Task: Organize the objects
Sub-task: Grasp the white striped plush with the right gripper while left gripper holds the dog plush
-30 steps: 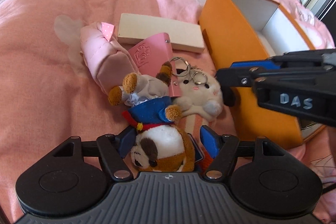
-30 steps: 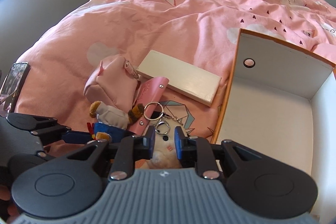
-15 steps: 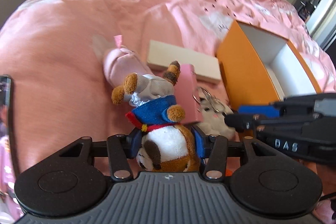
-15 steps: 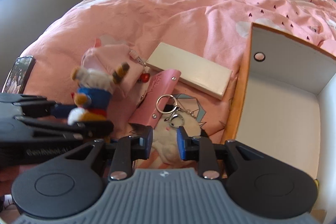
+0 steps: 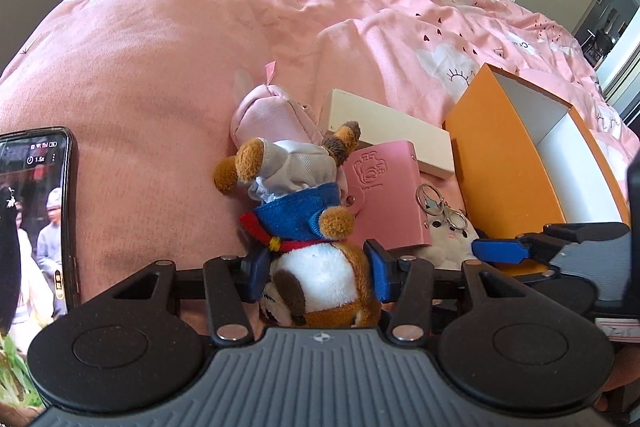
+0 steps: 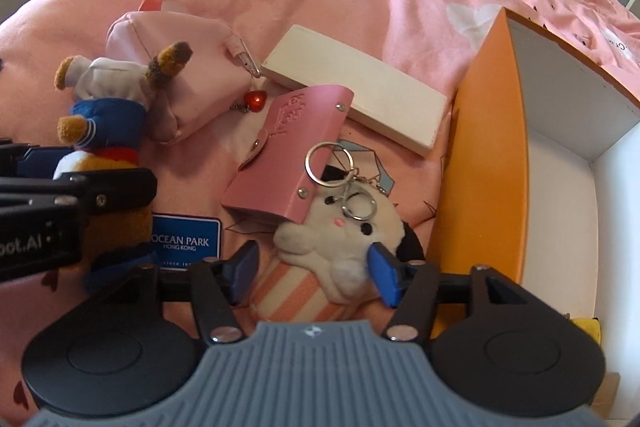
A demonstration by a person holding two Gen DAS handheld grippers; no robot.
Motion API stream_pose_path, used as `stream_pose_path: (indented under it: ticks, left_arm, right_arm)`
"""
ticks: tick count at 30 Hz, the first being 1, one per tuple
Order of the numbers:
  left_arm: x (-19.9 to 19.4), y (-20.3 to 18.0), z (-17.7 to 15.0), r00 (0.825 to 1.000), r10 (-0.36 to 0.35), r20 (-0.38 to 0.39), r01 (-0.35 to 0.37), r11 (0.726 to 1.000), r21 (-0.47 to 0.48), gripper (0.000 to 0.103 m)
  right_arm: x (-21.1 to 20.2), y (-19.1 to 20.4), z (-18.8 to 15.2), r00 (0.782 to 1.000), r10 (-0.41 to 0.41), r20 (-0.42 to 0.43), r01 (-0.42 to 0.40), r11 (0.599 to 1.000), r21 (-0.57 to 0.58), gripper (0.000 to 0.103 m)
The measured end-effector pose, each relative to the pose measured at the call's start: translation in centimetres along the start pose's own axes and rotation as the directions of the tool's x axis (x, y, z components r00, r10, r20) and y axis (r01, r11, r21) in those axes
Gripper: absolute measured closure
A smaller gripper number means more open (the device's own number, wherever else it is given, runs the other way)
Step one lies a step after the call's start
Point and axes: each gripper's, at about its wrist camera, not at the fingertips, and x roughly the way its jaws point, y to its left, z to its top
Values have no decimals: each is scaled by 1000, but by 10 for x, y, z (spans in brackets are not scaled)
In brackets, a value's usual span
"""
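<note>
Left wrist view: left gripper (image 5: 318,273) angled steeply down over the pink patterned bedspread (image 5: 160,75), jaws clenched on the white-and-brown head of an upside-down plush dog in a blue jacket and grey trousers (image 5: 298,211), feet raised toward the far side of the bed. Behind the toy, a pale pink fabric pouch (image 5: 272,115), a flat cream rectangular box (image 5: 388,135), a pink snap-closed leather card holder (image 5: 384,195). To the right, an open orange cardboard box with white interior (image 5: 500,167), standing on the bed. At left edge, a black smartphone with lit screen (image 5: 36,227). Right gripper's blue fingertip (image 5: 500,251) poking in from the right, near a small white plush keychain (image 5: 450,235).

Right wrist view: right gripper (image 6: 312,273) pointing down, jaws just been opening, now released and spread either side of the white plush keychain with pink-striped base (image 6: 332,255), pads apart from it. Key rings (image 6: 340,179) lying across the card holder's (image 6: 296,155) corner, which overlaps the toy's head. Orange box (image 6: 488,167) just right. Blue "Ocean Park" tag (image 6: 186,241) beside the left jaw. Plush dog (image 6: 108,115) held at left, in front of the pouch (image 6: 176,67); cream box (image 6: 356,91) beyond.
</note>
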Motion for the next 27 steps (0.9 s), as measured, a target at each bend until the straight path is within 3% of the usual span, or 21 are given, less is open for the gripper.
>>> stream_pose_path:
  ticks: [3,8,13,19,27]
  left_arm:
    - [0,2,-1,1000,-10,1,10,1000,-3,47]
    - [1,5,-3,1000,-21,1,21,1000,-9,47]
    - [1,3,-6,1000,-18,0,18,1000,-1,47]
    - [-1,1,-7,1000,-10,0,10,1000,13,47]
    - [-8,-7,-9,1000,-13,3,12,999,41,47]
  right_arm:
    - [11,8,3,999,-54,-9,53,998,-28,29]
    - [25,13,4,991,-130,-11,129,988,-86,28]
    - [42,23,-1,969,-245,10,242,948,-209,31]
    - [24,19,-4,975,-222,22,221,949,-226,37]
    - [-29,14,-13,991,-118,58,128,962,-240,39]
